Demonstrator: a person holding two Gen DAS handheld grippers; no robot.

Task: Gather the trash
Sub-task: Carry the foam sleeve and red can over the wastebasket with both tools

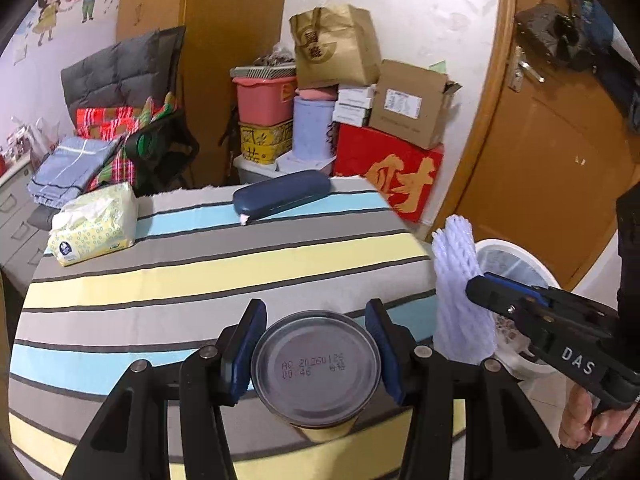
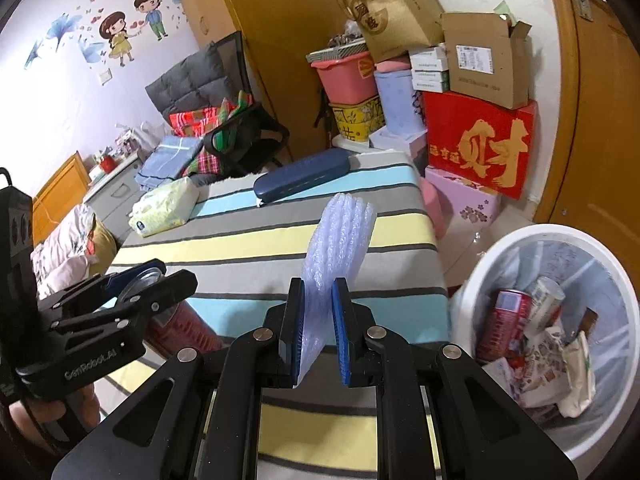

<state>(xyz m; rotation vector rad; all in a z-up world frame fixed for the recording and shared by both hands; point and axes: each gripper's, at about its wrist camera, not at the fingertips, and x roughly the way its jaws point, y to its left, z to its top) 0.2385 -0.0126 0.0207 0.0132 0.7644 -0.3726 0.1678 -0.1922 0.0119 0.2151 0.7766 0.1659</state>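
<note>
My left gripper (image 1: 315, 312) is shut on a metal can (image 1: 316, 364), its blue pads pressing both sides; the can's flat end with a printed date code faces the camera, above the striped tablecloth (image 1: 200, 272). My right gripper (image 2: 318, 284) is shut on a white foam net sleeve (image 2: 340, 240) that stands up out of the jaws. In the left wrist view the foam sleeve (image 1: 456, 280) and right gripper (image 1: 480, 284) hang at the table's right edge, beside a white trash bin (image 1: 504, 246). The right wrist view shows the bin (image 2: 520, 240) lined with a clear bag and holding cans and wrappers.
A tissue pack (image 1: 94, 226) and a dark blue glasses case (image 1: 282, 194) lie at the far side of the table. Stacked boxes, a red carton (image 2: 480, 148) and tubs stand behind it. A wooden door (image 1: 552, 160) is at the right, a laden chair (image 1: 132, 120) at the left.
</note>
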